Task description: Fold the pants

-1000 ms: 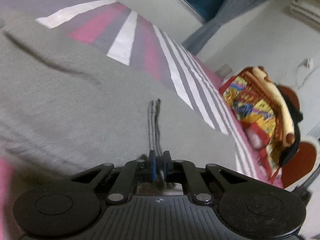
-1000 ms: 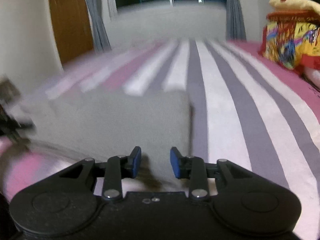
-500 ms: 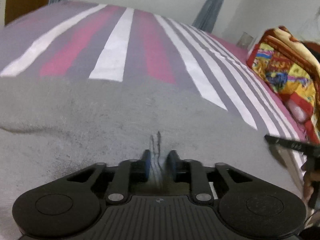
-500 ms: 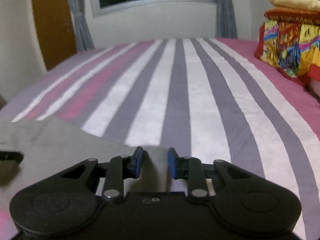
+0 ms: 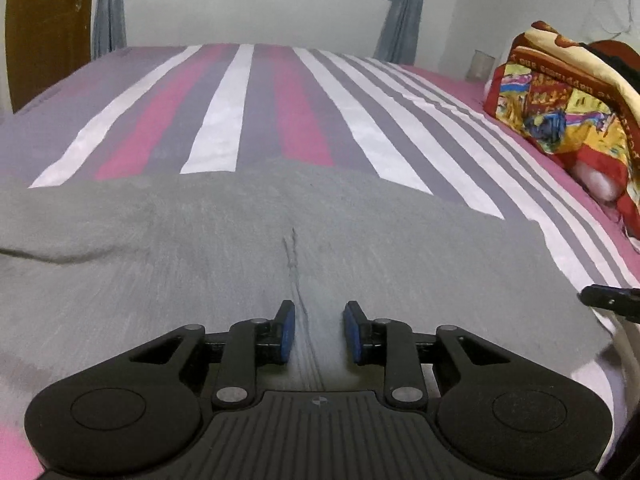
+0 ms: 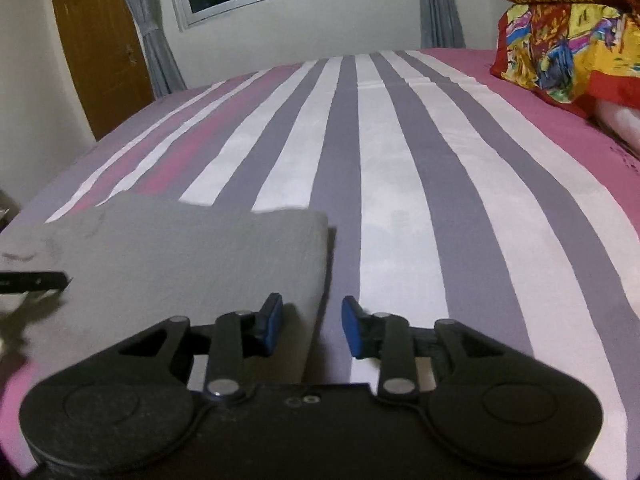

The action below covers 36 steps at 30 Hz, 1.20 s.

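Partly cropped: grey pants (image 5: 280,248), left edge.

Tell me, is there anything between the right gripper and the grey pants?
Nothing visible. The open right gripper sits right at the edge of the grey pants on the striped bedsheet, with no object between them.

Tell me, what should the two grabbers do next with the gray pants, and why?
Probably pull both back a little. The left gripper and right gripper are open, holding nothing, and the gray pants lie flat on the striped bed with a neat edge. This fold looks set, so backing off should show what remains.
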Tool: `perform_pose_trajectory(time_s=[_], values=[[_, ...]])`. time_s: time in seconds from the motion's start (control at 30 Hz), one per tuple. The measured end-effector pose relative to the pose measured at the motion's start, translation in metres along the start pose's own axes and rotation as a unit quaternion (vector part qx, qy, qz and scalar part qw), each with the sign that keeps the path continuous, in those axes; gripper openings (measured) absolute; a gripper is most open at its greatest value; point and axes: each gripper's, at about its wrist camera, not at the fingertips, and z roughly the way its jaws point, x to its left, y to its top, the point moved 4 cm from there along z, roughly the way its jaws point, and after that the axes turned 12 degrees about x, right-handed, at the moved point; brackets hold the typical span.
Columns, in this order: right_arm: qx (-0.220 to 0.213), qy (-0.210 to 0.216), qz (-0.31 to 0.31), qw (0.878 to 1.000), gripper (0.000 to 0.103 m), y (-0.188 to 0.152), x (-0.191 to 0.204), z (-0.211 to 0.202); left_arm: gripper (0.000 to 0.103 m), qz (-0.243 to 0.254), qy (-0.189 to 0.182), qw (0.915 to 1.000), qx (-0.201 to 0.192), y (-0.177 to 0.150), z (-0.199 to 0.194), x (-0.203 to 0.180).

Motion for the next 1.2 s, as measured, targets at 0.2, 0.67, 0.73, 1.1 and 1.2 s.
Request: perform_pose_trajectory(time_s=[0.2,0.67,0.73,1.1,1.2], values=[[-0.01,0.014,0.019,1.0,0.045,-0.006,-0.005,-0.015,0.063,0.007,0.023,0.9996,-0.012,-0.017,-0.029,0.012],[-0.066,0.108,0.21,0.97,0.061,-0.037,-0.027,-0.075,0.076,-0.321,-0.086,0.938,-0.1,-0.105,-0.077,0.226],[-0.07,0.079,0.216,0.971,0.061,-0.037,-0.033,-0.072,0.076,-0.36,-0.117,0.9195,-0.108,-0.109,-0.064,0.251],[-0.065,0.026,0.291,0.954,0.062,-0.037,-0.056,-0.058,0.018,-0.406,-0.2,0.8829,-0.123,-0.067,0.001,0.305],[-0.069,0.016,0.288,0.955,0.062,-0.033,-0.057,-0.059,0.015,-0.401,-0.216,0.8768,-0.155,-0.07,-0.014,0.3]])
